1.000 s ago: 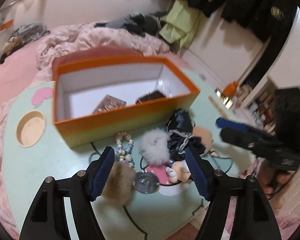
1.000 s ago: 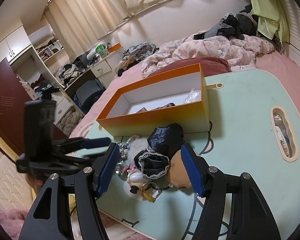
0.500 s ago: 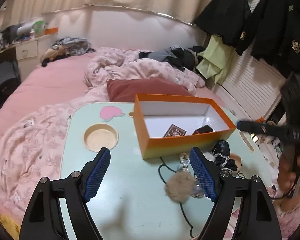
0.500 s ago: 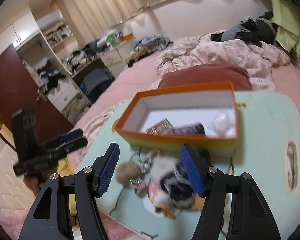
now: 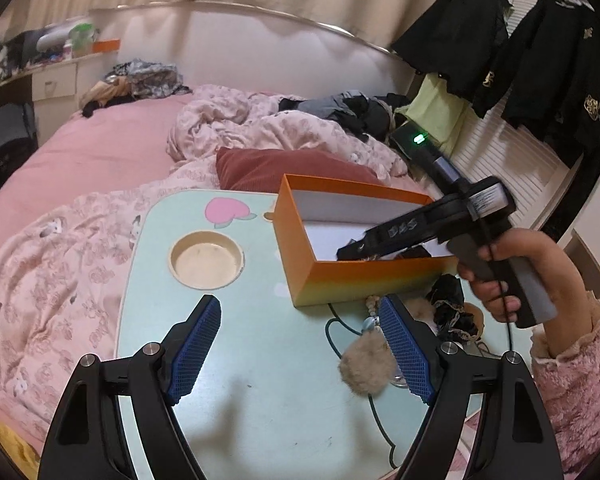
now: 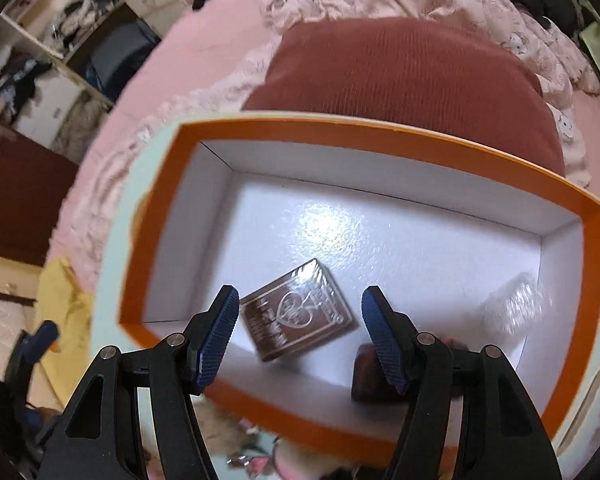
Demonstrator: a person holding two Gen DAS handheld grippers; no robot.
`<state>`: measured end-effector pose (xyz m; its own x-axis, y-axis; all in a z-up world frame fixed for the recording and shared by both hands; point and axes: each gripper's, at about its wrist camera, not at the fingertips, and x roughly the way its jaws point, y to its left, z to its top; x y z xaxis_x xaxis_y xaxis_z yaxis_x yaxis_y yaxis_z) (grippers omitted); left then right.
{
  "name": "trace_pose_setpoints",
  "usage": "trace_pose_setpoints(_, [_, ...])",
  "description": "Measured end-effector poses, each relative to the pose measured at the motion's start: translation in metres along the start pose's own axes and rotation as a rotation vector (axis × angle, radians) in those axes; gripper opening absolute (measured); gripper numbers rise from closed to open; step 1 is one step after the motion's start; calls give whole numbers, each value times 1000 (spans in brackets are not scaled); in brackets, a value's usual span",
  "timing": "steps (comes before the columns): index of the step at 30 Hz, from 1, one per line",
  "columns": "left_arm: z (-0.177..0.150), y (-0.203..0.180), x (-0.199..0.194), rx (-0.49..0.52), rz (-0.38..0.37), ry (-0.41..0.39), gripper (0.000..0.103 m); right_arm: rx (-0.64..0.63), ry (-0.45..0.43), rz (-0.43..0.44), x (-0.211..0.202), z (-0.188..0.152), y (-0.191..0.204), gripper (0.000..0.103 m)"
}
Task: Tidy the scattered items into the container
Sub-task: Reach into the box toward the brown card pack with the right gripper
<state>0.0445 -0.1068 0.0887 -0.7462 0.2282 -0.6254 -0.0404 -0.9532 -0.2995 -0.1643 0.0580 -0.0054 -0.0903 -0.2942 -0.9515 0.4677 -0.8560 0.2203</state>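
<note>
The left gripper hangs over the pale green worktop. Its blue fingers are spread wide apart and hold nothing.

The orange box sits on the worktop, toward the bed. It is white inside. A red pillow lies just behind it.

The right gripper is held over the box and points down into it. Its fingers are wide apart too, and empty. In the left view, the right hand holds this gripper by its handle, with the tips over the near wall of the box.

Inside the box a brown card pack lies flat on the white floor, between the two right fingers as the camera sees it. A dark brown thing sits by the near wall, partly hidden behind the right finger. Something clear and shiny lies in the right end of the box; I cannot tell what it is.

The rest is still out on the worktop, just in front of the box. There is a tan fluffy ball, a string of beads, and a black cloth bundle, all close together. A dark green cord runs under them. A round cup hole is sunk into the worktop, left of the box.
</note>
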Motion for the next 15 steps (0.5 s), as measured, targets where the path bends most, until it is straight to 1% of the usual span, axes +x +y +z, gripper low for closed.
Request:
trace_pose_setpoints(1, [-1,-1,0,2,-8,2,81,-20,22,-8,6,0,2,65])
trace_pose_setpoints(2, [-1,-2,1,6,-18,7,81,-26,18,8,8,1,2,65])
trace_pose_setpoints(3, [-2,-3,3,8,-25,15,81,-23,17,16,9,0,1,62])
trace_pose_setpoints(6, [-3,-6,6,14,-26,27,81,29,-6,54,5,-2,-8,49])
trace_pose_setpoints(8, [-4,-7,8,12,-27,34,81,49,-22,83,3,-3,-15,43])
trace_pose_setpoints(10, [-5,-7,9,10,-30,39,81,69,-33,115,0,-5,-24,34])
trace_pose_setpoints(11, [-5,-6,10,9,-30,42,81,80,-46,117,-3,-5,-29,25])
trace_pose_setpoints(12, [-5,-6,10,7,-29,43,81,86,-58,104,-7,-3,-33,18])
trace_pose_setpoints(14, [-6,-6,11,5,-28,43,81,93,-77,47,-11,-3,-38,16])
trace_pose_setpoints(15, [-6,-5,11,5,-29,45,81,97,-78,33,-13,-2,-39,16])
